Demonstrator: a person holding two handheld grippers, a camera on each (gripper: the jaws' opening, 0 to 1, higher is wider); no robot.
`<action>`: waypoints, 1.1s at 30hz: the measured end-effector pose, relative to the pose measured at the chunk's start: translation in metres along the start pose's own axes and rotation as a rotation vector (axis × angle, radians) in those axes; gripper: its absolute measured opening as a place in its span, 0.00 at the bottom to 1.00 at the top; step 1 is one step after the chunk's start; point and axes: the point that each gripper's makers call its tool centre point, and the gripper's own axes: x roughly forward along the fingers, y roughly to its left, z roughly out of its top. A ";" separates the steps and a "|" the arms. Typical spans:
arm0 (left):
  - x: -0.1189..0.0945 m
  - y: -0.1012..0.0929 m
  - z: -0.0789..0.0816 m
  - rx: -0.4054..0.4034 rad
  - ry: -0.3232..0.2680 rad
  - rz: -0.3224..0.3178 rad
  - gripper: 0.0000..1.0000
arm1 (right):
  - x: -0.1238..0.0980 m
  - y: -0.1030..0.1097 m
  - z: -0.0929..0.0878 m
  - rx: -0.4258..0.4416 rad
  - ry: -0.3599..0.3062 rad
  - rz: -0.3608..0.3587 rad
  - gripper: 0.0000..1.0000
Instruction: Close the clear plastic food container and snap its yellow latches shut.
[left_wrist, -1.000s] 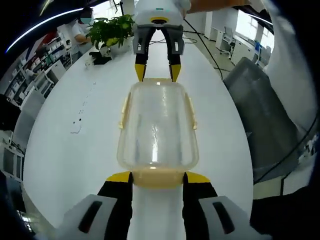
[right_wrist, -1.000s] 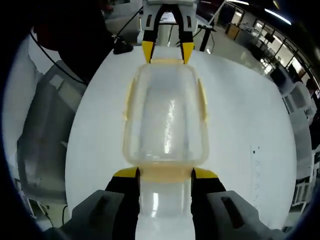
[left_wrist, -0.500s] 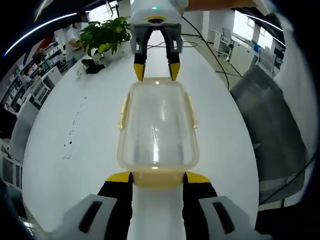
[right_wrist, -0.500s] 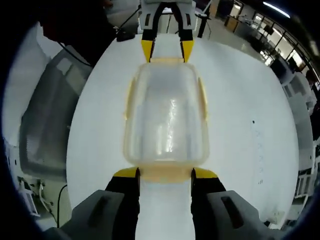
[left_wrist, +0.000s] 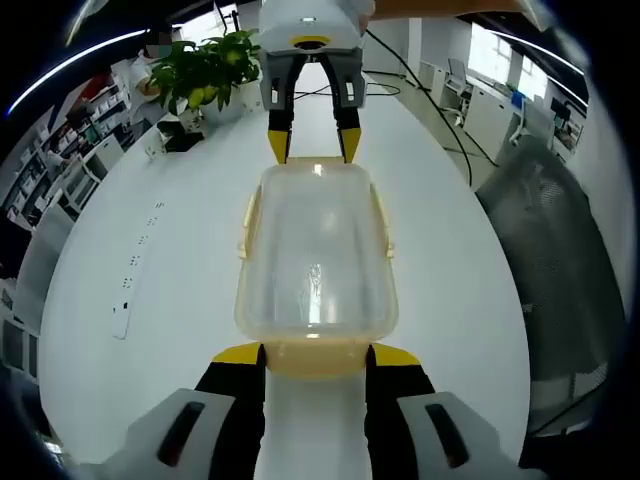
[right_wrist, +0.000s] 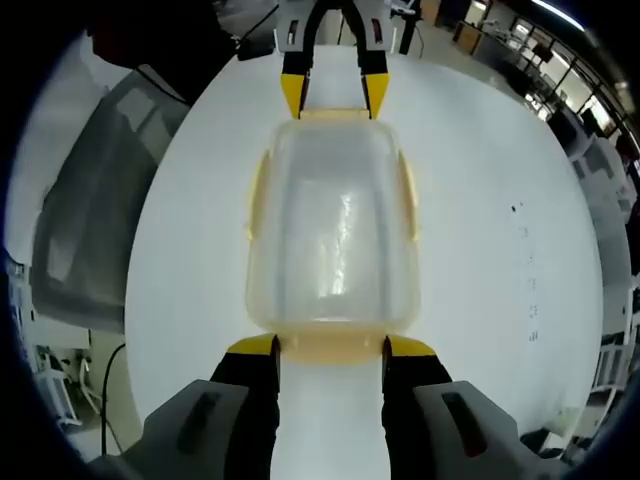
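Note:
The clear plastic container (left_wrist: 315, 255) has its lid on, above the white table (left_wrist: 150, 250). Pale yellow latches (left_wrist: 245, 225) run along its long sides, and whether they are snapped down is unclear. My left gripper (left_wrist: 315, 355) grips the near yellow end latch between its yellow-tipped jaws. At the far end, my right gripper (left_wrist: 312, 150) clamps the opposite latch. In the right gripper view the same container (right_wrist: 330, 215) lies lengthwise, with my right gripper (right_wrist: 330, 348) on the near end latch and the left gripper (right_wrist: 330, 100) on the far one.
A potted plant (left_wrist: 205, 70) stands at the table's far left corner, with black cables (left_wrist: 400, 80) trailing behind it. A grey mesh chair (left_wrist: 560, 250) stands off the right edge, and is seen again as the chair (right_wrist: 90, 220). Small dark marks (left_wrist: 125, 310) dot the tabletop.
The table and room have swung across both views, so the cameras moved. The container stays fixed between the two grippers, and both holds are unchanged.

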 end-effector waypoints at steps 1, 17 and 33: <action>0.002 0.000 0.000 -0.003 0.000 -0.003 0.33 | 0.001 0.000 -0.002 0.000 0.003 0.002 0.36; 0.012 0.003 -0.002 -0.019 0.029 -0.023 0.33 | 0.009 -0.004 -0.009 -0.005 0.036 0.012 0.36; 0.012 0.000 0.001 -0.021 0.017 -0.026 0.33 | 0.009 -0.004 -0.014 0.001 0.047 0.024 0.36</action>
